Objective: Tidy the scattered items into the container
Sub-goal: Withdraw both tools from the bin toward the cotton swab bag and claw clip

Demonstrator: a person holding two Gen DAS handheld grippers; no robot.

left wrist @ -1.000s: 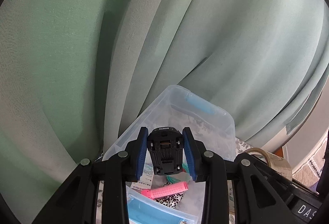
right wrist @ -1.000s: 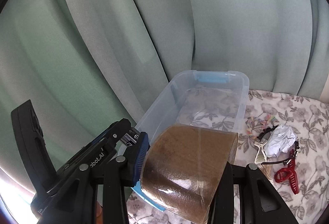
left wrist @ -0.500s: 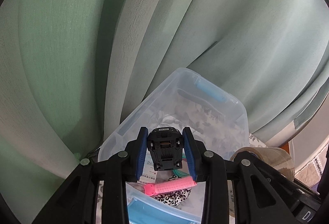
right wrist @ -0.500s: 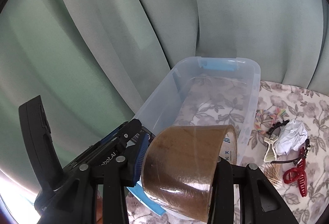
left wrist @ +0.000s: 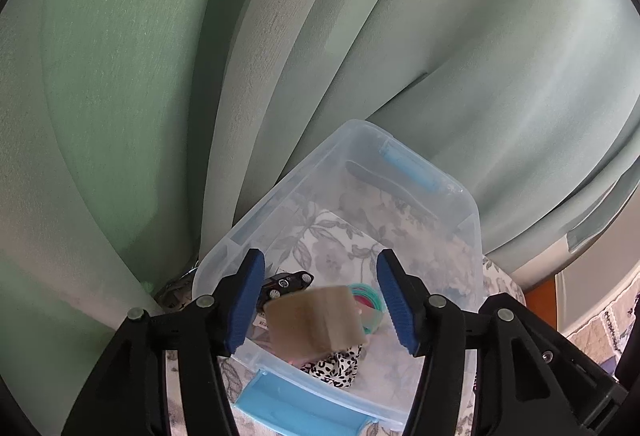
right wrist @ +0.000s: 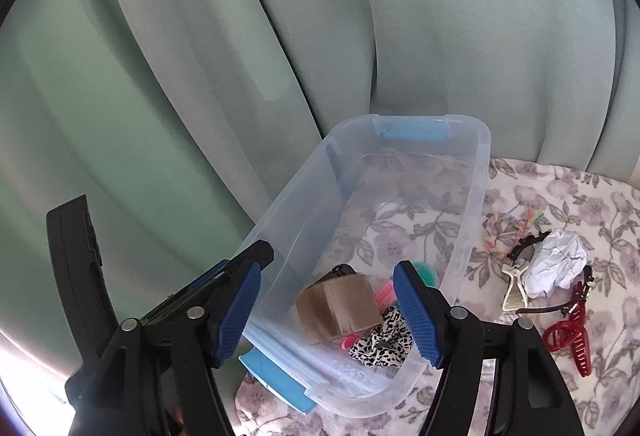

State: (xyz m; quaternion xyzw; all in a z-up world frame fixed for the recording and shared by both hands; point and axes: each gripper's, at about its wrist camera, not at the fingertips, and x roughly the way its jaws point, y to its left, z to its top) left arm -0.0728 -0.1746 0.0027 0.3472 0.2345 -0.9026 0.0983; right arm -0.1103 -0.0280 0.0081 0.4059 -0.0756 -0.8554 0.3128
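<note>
The clear plastic container (right wrist: 476, 172) with blue latches stands on a flowered cloth against the curtain. Above its near end my right gripper (right wrist: 328, 312) hangs, jaws opening and gripping nothing. The brown tape roll (right wrist: 340, 310) lies loose and blurred inside, below them. My left gripper (left wrist: 320, 300) is also over the container (left wrist: 468, 204), jaws opening and empty. Under it lie the black clip-like part (left wrist: 286, 282) and the tape roll (left wrist: 316, 320). A leopard scrunchie (right wrist: 382, 342), a pink roller (right wrist: 386, 294) and teal rings (right wrist: 424, 270) are in there too.
Right of the container on the cloth lie a crumpled white paper (right wrist: 556, 262), a red claw clip (right wrist: 572, 336), a cream clip (right wrist: 516, 288), a rainbow braided tie (right wrist: 508, 230) and a black hairband (right wrist: 528, 244). A green curtain (right wrist: 240, 56) hangs close behind and to the left.
Both grippers have opened. The left one let go of the black part and the right one let go of the tape roll; both things now lie in the container.
</note>
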